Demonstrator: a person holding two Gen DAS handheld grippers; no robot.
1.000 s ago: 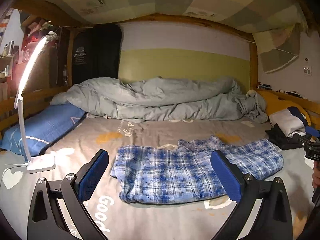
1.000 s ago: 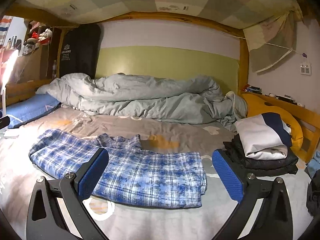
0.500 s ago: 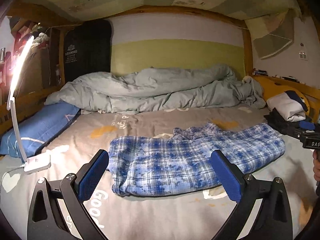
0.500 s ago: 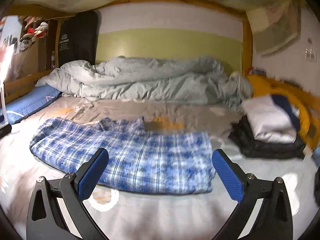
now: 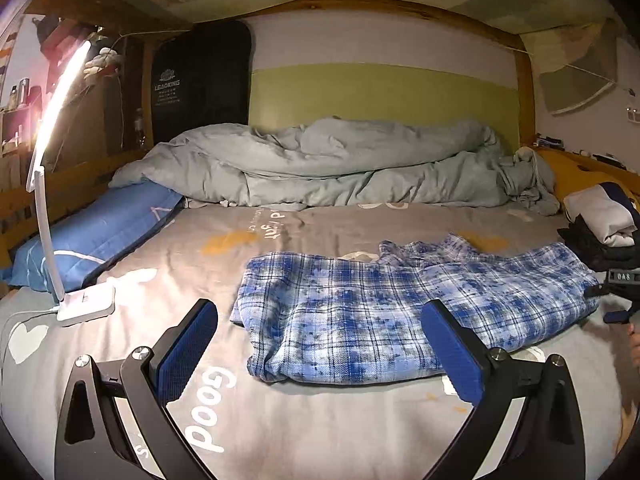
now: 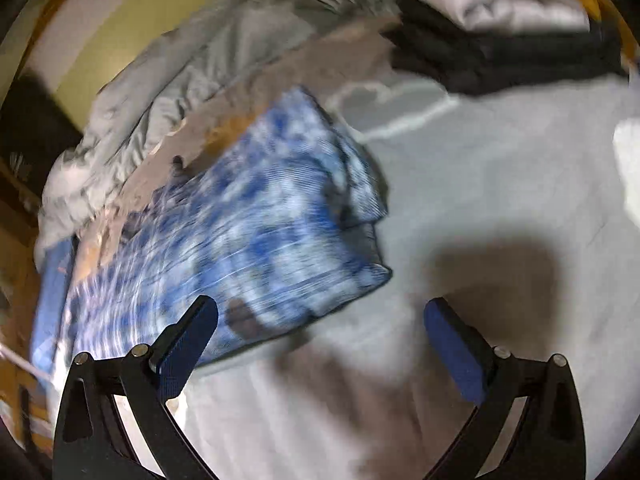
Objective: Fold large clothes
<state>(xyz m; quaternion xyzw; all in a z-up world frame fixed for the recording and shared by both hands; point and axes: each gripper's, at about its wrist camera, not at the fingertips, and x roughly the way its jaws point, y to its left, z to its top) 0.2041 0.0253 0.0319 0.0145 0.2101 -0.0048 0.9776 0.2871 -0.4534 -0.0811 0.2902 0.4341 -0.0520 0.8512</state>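
Swung down and rolled toward the bed since a moment ago, right tongs spread and empty. Lying partly folded mid-bed: plaid garment, soft, light, best pinched at corners. Left tongs likewise agape, empty.

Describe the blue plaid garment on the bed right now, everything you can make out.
The plaid garment is soft woven cloth, blue and white checks with mottled darker blue patches. It lies flat on the grey bedsheet, already folded into a long doubled band with layered edges at the ends and a rumpled bit along its far edge. Neither gripper touches it: the left gripper and right gripper are open short of it. The right view is blurred.
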